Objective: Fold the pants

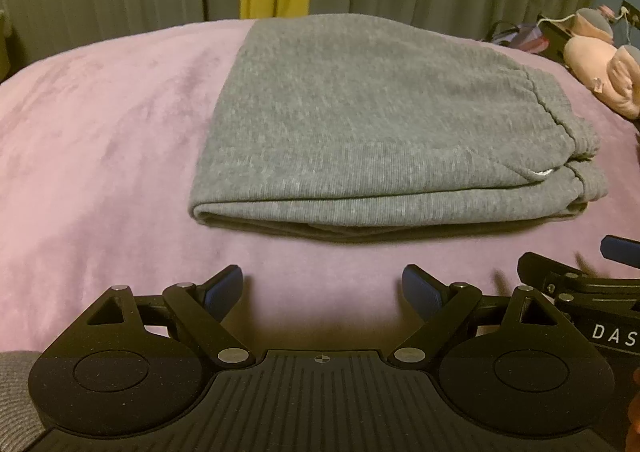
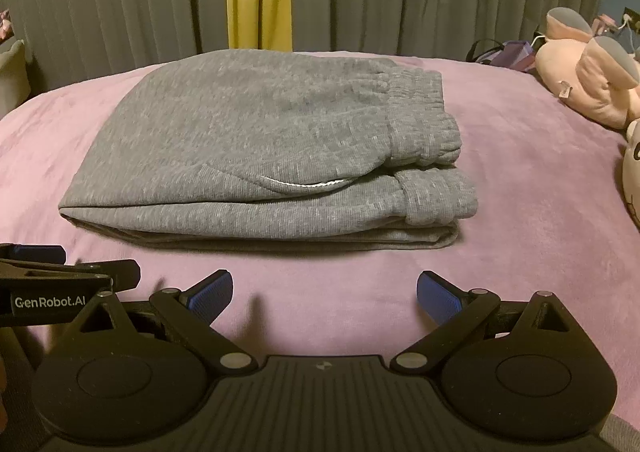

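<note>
Left wrist view: left gripper [image 1: 322, 284] fingers wide, empty, near edge of pink bed [image 1: 100, 132]. One pair grey pants [image 1: 360, 124], folded into compact stack, lies just beyond.

Right wrist view: right gripper [image 2: 324, 290] fingers wide, empty. Pants [image 2: 260, 148] centre bed, waistband right. Two plush toys [image 2: 588, 80], perhaps, far right. Folding looks finished; next move only tidying or withdrawal.

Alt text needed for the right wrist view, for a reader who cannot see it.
Grey pants lie folded into a compact stack on a pink blanket, waistband to the right. The right gripper hangs open and empty in front of them, the left gripper at the left edge; pink plush toys sit at right.
</note>
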`<control>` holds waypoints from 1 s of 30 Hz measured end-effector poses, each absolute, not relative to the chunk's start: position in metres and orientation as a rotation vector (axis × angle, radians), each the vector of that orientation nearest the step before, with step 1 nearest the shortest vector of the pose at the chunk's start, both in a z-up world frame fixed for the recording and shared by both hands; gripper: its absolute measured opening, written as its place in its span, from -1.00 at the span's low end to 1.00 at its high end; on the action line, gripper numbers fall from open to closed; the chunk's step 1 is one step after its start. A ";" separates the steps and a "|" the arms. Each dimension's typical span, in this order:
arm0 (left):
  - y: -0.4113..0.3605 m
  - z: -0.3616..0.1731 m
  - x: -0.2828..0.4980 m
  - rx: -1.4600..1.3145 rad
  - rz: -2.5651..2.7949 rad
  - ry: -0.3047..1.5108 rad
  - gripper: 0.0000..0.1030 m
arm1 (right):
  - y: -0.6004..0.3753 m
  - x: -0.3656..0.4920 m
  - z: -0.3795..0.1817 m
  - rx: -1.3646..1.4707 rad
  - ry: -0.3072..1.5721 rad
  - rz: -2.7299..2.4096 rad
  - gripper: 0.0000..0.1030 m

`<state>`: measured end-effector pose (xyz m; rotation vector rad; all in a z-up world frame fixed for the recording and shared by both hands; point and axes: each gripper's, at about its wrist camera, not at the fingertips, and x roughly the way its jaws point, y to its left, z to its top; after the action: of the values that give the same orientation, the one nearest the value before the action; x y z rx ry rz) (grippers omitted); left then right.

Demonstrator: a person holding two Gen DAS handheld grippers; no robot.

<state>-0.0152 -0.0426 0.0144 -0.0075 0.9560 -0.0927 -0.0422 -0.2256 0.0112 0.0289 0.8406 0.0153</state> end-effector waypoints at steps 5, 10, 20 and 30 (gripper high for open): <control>-0.043 0.014 -0.015 -0.001 -0.097 0.952 0.77 | -0.226 -0.043 0.012 0.036 0.839 0.014 0.92; -0.043 0.014 -0.016 -0.004 -0.098 0.953 0.77 | -0.227 -0.043 0.013 0.042 0.838 0.014 0.92; -0.043 0.014 -0.017 -0.007 -0.101 0.951 0.78 | -0.228 -0.044 0.013 0.045 0.836 0.010 0.92; -0.043 0.014 -0.016 -0.007 -0.101 0.951 0.78 | -0.229 -0.044 0.015 0.049 0.832 0.009 0.92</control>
<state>-0.0164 -0.0434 0.0143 -0.0069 0.9507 -0.1007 -0.0441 -0.2287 0.0150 0.0491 0.8323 0.0093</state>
